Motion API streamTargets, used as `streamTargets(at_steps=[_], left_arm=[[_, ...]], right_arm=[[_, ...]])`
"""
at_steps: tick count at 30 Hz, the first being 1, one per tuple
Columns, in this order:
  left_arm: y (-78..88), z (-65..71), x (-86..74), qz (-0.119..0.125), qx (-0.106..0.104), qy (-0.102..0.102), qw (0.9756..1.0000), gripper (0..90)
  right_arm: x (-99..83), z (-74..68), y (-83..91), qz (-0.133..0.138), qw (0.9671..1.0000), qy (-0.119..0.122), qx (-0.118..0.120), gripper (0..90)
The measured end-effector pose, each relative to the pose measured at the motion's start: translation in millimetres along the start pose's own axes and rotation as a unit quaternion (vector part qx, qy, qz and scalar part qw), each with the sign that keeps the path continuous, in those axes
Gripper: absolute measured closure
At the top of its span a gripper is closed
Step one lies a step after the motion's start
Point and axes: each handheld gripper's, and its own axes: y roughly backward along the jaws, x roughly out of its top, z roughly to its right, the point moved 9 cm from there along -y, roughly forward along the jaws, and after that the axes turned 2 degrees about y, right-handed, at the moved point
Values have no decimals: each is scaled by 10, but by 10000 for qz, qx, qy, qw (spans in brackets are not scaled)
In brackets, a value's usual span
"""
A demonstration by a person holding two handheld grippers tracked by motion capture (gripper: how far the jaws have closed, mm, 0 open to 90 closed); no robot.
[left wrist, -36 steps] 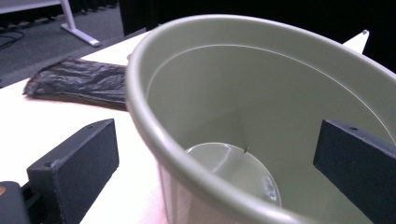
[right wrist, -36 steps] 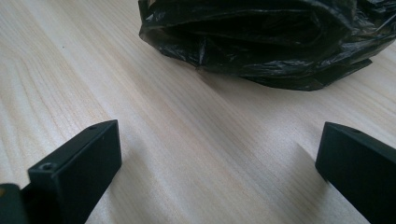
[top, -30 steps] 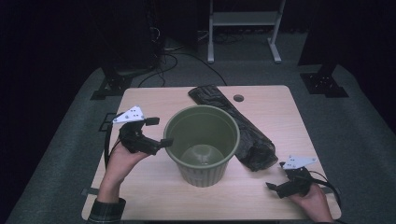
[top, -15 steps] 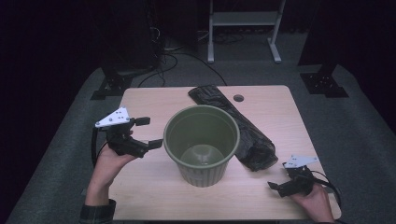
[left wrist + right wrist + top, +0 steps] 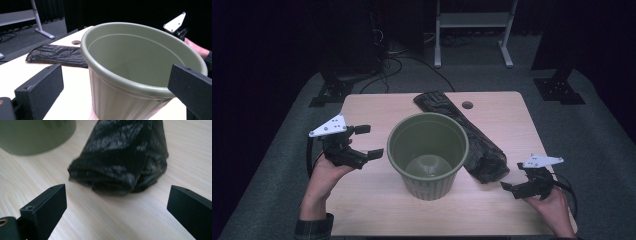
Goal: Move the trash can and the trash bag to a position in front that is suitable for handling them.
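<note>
Both grippers' jaws gape wide: left gripper [image 5: 362, 142] at the pot's [image 5: 428, 152] nine o'clock, right gripper [image 5: 517, 186] near the bag [image 5: 479, 147].

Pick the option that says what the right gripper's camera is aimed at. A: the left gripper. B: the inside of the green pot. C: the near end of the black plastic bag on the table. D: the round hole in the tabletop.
C: in the right gripper view the crumpled black plastic bag lies on the table straight ahead between the right gripper's open jaws.
</note>
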Motion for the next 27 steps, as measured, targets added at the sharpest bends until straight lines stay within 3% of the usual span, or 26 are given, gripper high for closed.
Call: streamTargets(at_steps=[15, 27], left_arm=[[28, 53, 21, -5, -47, -104, 9999, 0], [13, 61, 9, -46, -57, -122, 9999, 0]], right_arm=[[479, 34, -135, 208, 9997, 78, 79, 14], [649, 81, -428, 86, 9999, 134, 55, 14]])
